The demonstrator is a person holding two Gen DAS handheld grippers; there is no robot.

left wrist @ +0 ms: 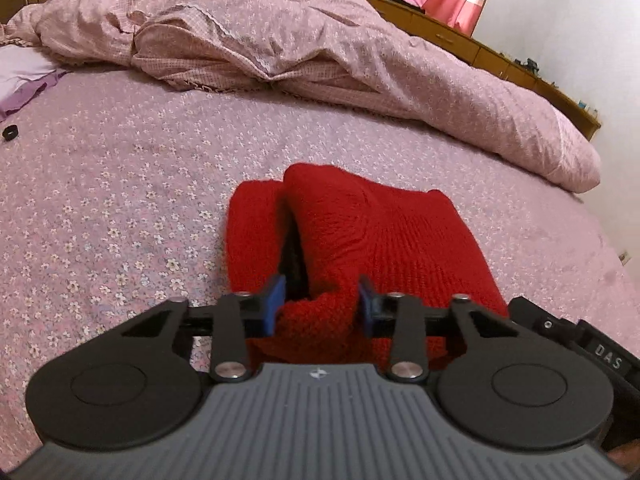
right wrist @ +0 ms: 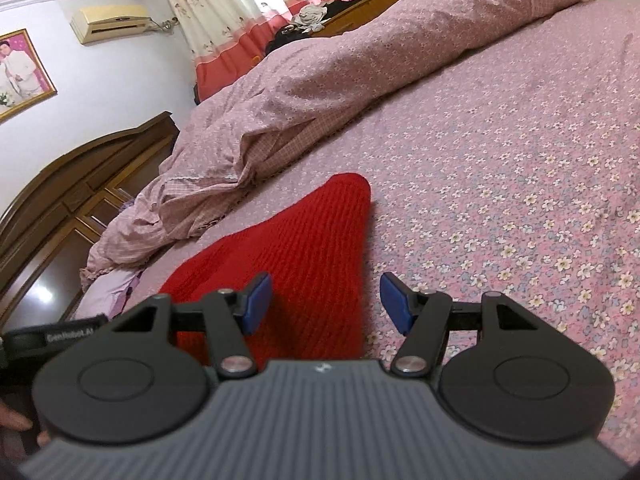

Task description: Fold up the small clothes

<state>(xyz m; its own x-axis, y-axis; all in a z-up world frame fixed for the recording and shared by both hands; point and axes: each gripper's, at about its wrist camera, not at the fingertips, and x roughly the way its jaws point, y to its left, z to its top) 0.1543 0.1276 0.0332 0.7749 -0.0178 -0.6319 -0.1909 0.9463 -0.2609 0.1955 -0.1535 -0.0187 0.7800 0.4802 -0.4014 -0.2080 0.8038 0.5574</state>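
Red knitted garment [left wrist: 360, 236], already doubled into a thick bundle, lies on the flowered bed sheet [left wrist: 120, 208] toward the near edge of the bed, well apart from the rumpled quilt [left wrist: 280, 44] heaped along the far side. Its long axis runs away from the left tool [left wrist: 320, 304], straight ahead along the fingers, with a dark open slit between two layers on the left half. The left tool has its blue pads [left wrist: 274, 306] closed partway on a bunched fold of the near end, so that knit fills the gap between them. The right tool [right wrist: 326, 300] stands wide open and holds nothing; in its view the garment [right wrist: 304, 236] lies ahead and to the left, tapering to a far corner, with its right edge passing between the pads and bare sheet beneath the right pad [right wrist: 394, 304]. The left tool is thus the engaged one, and the coming fold probably turns on carrying the pinched near end forward along that axis. No containers are visible; a small black object [left wrist: 10, 133] rests near the bed's left edge.
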